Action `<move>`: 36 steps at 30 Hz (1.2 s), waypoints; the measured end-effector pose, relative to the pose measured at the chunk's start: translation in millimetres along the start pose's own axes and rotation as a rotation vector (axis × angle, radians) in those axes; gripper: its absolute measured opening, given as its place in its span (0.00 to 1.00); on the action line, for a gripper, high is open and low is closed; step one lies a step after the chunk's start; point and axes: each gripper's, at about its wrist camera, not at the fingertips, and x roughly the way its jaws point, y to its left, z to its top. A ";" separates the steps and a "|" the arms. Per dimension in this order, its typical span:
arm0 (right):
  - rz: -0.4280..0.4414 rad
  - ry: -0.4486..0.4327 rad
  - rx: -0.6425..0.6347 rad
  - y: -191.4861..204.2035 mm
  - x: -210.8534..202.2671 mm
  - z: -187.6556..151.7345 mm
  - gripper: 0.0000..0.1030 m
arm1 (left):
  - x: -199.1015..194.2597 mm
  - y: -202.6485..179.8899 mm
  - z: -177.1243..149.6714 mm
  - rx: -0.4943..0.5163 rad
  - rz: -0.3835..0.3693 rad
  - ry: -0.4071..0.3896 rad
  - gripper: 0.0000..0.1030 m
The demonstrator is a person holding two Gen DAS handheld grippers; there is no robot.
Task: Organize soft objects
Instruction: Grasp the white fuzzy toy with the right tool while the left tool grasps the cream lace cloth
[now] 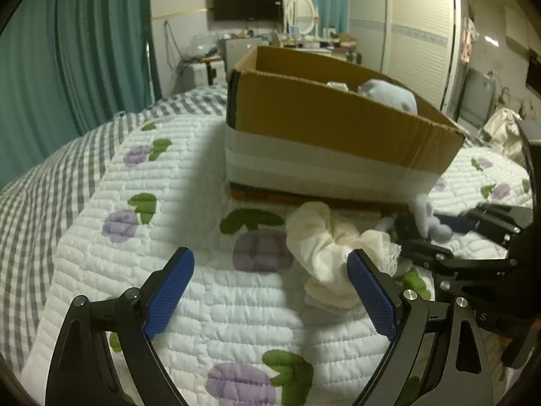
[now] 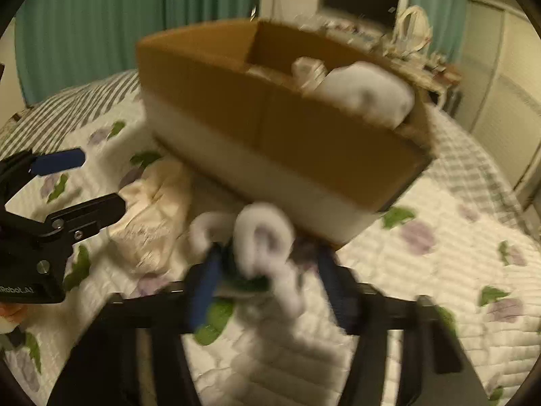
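Note:
A cardboard box [image 1: 338, 118] stands on the quilted bed and holds a pale blue plush [image 1: 389, 96] and a small white item. A cream cloth [image 1: 324, 253] lies crumpled in front of the box. My left gripper [image 1: 270, 291] is open just short of the cloth, its right fingertip beside it. My right gripper [image 2: 267, 277] has its jaws around a pale lilac plush toy [image 2: 263, 237], lifted above the quilt in front of the box [image 2: 287, 135]; that view is blurred. In the left wrist view the right gripper [image 1: 419, 233] holds the toy [image 1: 429, 220] at the far right.
The bed has a white quilt with purple flowers [image 1: 203, 203] over a grey checked sheet. Teal curtains hang at the left. A dresser with a mirror, a TV and a white wardrobe stand behind the bed.

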 end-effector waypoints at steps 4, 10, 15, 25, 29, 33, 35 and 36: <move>0.024 0.006 0.007 0.9 -4.4 -6.5 0.30 | -2.3 -4.3 -6.2 0.009 -0.037 0.014 0.90; 0.015 -0.010 0.042 -7.9 -21.4 -13.8 0.29 | -3.0 -20.5 -13.0 0.031 -0.125 0.046 0.90; 0.002 -0.022 0.056 -14.3 -29.0 -15.6 0.29 | 8.7 -34.0 -10.7 0.056 -0.160 0.064 0.89; -0.027 -0.020 0.086 -28.4 -37.3 -22.9 0.29 | 33.3 -53.9 -0.2 0.106 -0.266 0.073 0.35; -0.029 -0.025 0.087 -27.3 -41.1 -23.6 0.29 | 23.2 -54.1 -2.4 0.125 -0.274 0.047 0.26; -0.035 -0.026 0.084 -23.5 -49.3 -27.2 0.29 | 9.8 -52.4 -1.3 0.115 -0.284 0.041 0.22; -0.042 -0.029 0.089 -22.4 -58.7 -29.8 0.29 | -1.7 -51.7 -1.6 0.117 -0.281 0.034 0.22; -0.049 -0.033 0.091 -21.7 -64.8 -30.5 0.29 | -6.7 -52.1 -1.4 0.118 -0.278 0.030 0.22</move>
